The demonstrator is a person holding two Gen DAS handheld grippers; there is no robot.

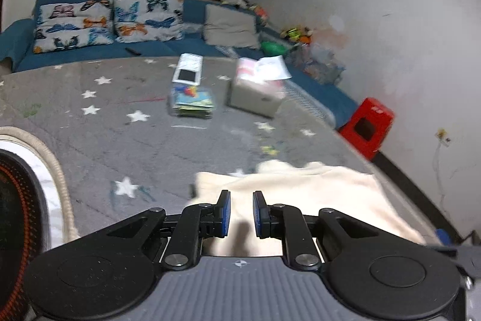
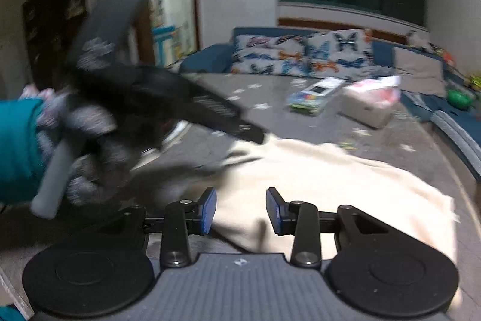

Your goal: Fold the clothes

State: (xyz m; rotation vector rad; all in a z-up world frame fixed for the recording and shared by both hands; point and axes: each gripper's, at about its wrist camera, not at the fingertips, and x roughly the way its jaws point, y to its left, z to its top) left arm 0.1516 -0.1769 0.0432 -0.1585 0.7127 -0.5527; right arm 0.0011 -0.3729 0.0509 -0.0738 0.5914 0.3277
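Note:
A cream garment (image 1: 303, 194) lies flat on the grey star-patterned mat (image 1: 105, 122). My left gripper (image 1: 241, 214) hovers over its near edge, jaws open a little and empty. In the right wrist view the same garment (image 2: 330, 185) spreads ahead and to the right. My right gripper (image 2: 241, 211) is open and empty above its near left part. The left gripper (image 2: 168, 107), blurred, is held by a gloved hand at the left, its tips near the garment's far left corner.
A stack of books (image 1: 192, 98), a white box (image 1: 255, 95) with papers, a blue sofa (image 1: 168, 47) with butterfly cushions, a red stool (image 1: 366, 125) by the wall, and a round woven object (image 1: 36, 170) at the left.

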